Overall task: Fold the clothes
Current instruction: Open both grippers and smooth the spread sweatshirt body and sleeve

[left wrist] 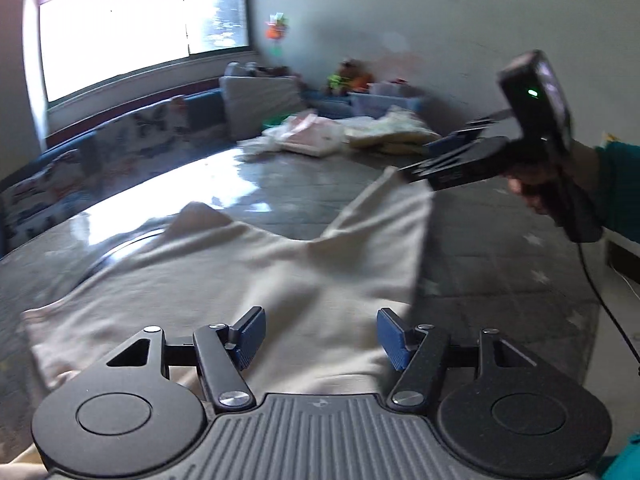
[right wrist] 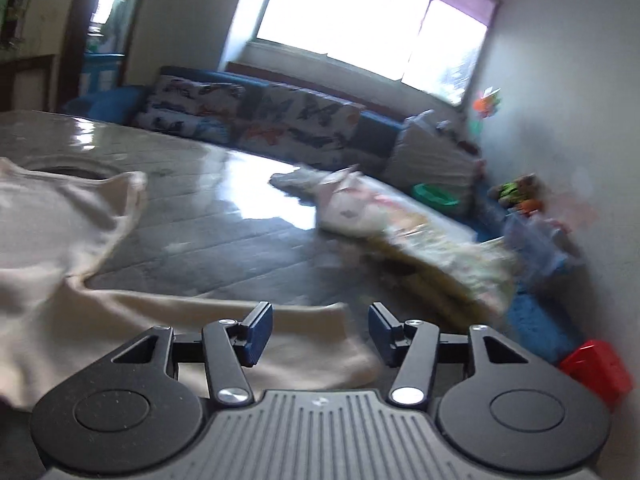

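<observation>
**Now: cloth flat, both claws apart**

Your cream garment [left wrist: 248, 272] lies spread on the glossy grey table [left wrist: 500, 272]. Left gripper [left wrist: 320, 338] gapes above it, holding nothing. Right gripper [right wrist: 320, 334] likewise open over the hem. Folded clothes [right wrist: 400, 220] sit well beyond.

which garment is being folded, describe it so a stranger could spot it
Find the big glossy grey table before the window. Nearest the grippers lies a plain cream garment, spread flat. The pile of clothes at the far edge is patterned and bunched; this one is unpatterned.
</observation>
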{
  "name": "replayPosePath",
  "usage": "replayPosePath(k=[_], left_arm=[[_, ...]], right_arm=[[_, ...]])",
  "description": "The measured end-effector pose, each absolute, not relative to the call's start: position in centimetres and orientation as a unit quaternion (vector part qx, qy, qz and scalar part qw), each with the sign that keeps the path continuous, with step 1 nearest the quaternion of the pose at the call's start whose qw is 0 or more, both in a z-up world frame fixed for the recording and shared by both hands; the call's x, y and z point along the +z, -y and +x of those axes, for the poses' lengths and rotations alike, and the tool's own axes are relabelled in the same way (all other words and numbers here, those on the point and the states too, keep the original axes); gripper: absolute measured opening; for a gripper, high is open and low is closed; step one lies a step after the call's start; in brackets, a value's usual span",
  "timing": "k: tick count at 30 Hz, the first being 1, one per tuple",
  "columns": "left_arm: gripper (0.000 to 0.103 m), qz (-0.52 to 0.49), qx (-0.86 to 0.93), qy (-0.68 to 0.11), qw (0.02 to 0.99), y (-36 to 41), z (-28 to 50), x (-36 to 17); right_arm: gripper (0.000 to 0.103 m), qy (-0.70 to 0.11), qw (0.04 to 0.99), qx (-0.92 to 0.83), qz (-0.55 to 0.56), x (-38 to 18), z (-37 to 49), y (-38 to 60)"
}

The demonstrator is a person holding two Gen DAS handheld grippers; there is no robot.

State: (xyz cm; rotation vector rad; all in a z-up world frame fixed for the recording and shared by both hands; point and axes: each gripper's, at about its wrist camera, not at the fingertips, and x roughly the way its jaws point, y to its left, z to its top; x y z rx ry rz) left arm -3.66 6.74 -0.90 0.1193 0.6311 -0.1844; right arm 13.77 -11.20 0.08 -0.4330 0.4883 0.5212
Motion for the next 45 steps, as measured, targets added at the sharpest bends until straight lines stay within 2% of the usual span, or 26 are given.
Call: replayPosePath(k=[5, 8, 15, 25, 32, 33, 45], left_arm=[[0.064, 0.057, -0.140, -0.336, 0.930, -4.4, -3.4, -2.6], [0.064, 0.049, -0.152, -0.350, 0.923, -4.3, -3.6, -3.5], [0.064, 0.006, -0.201, -0.363, 0.910, -5.6, -4.9, -3.1], [0.065, -0.008, -0.206, -0.356, 0.912, -6.0, -3.6, -1.7], [0.067, -0.011, -0.209, -0.351, 0.913, -4.4, -0.8, -2.4], [0.067, -0.019, -0.215, -0.359, 0.908, -4.3, -0.5, -2.7], [0.071, -0.046, -0.240, -0.347, 0.906, -4.3, -1.8, -2.4]], right_arm=[[0.054, -0.301, 0.895, 0.290, -0.154, -2.5, 14.2, 10.7], [0.061, -0.321, 0.894, 0.291, -0.112, -3.1, 14.9, 11.9], [0.064, -0.344, 0.897, 0.264, -0.089, -3.0, 13.7, 14.4], [0.065, -0.303, 0.897, 0.300, -0.114, -0.6, 13.6, 12.2], [0.067, -0.327, 0.883, 0.323, -0.099, -2.3, 18.1, 9.0], [0.071, -0.328, 0.883, 0.320, -0.100, -2.7, 18.5, 8.9], [0.076, -0.321, 0.906, 0.259, -0.093, -3.5, 17.6, 11.6]])
